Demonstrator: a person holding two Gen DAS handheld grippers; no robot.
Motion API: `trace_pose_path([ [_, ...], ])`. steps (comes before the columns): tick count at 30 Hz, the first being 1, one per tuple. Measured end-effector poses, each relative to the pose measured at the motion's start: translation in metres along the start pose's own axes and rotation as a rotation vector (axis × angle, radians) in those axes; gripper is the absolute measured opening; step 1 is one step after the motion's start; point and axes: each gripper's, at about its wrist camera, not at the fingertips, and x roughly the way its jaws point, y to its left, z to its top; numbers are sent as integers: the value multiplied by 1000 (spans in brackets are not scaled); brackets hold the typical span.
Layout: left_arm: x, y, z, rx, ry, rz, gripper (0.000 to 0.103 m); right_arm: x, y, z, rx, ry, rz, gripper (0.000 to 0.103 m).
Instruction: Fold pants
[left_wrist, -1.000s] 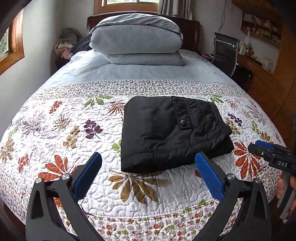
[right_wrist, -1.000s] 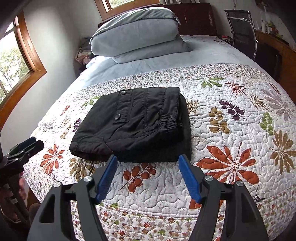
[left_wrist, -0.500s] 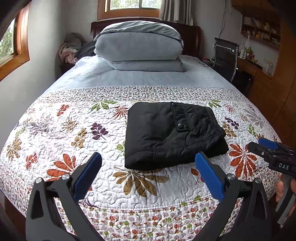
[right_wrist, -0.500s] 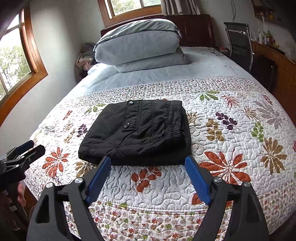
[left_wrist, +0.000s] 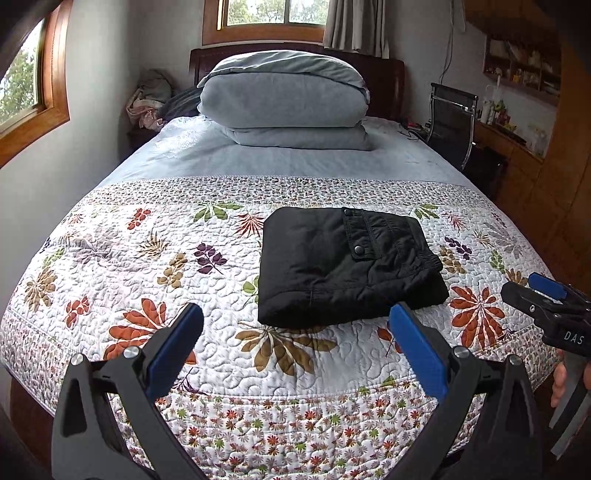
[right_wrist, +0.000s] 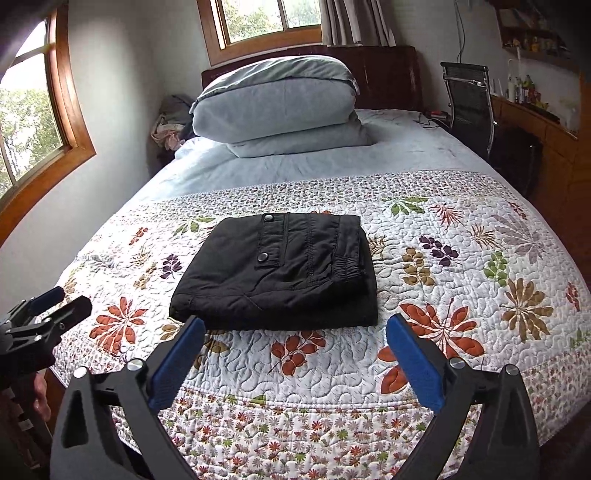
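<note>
Both jaws spread wide, empty: left gripper (left_wrist: 295, 339) and right gripper (right_wrist: 295, 347) hang over the foot edge of the bed (left_wrist: 295, 391), just short of the pants (left_wrist: 343, 266), touching nothing. Black pants lie as a compact folded rectangle on the floral quilt (left_wrist: 155, 266), roughly mid-bed, waistband and snap pocket flap on top, thicker layers stacked underneath. Fold looks done, judging by shape; grippers pulled clear likely so the stack isn't dragged or knocked open. Near edge of pants slightly uneven, one corner sticks out past the upper layer in the right wrist view, so maybe a final tidy is wanted.

Around, relative to the pants: folded grey duvet (left_wrist: 284, 99) well beyond at the headboard end; clothes pile (left_wrist: 147, 99) far left by the wall; black office chair (left_wrist: 450, 122) and wooden desk (left_wrist: 517, 147) off to the right, beside the bed. Quilt around the pants bare. Nothing stands between the jaws and the pants. Each gripper shows at the edge of the other's view, well apart.
</note>
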Motion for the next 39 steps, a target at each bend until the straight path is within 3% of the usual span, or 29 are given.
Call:
trace_pose_path([
  [12, -31, -2, -10, 14, -21, 13, 100, -28, 19, -11, -40, -36, -69, 99],
  [39, -50, 7, -21, -5, -28, -1, 100, -50, 26, -20, -47, -55, -81, 99],
])
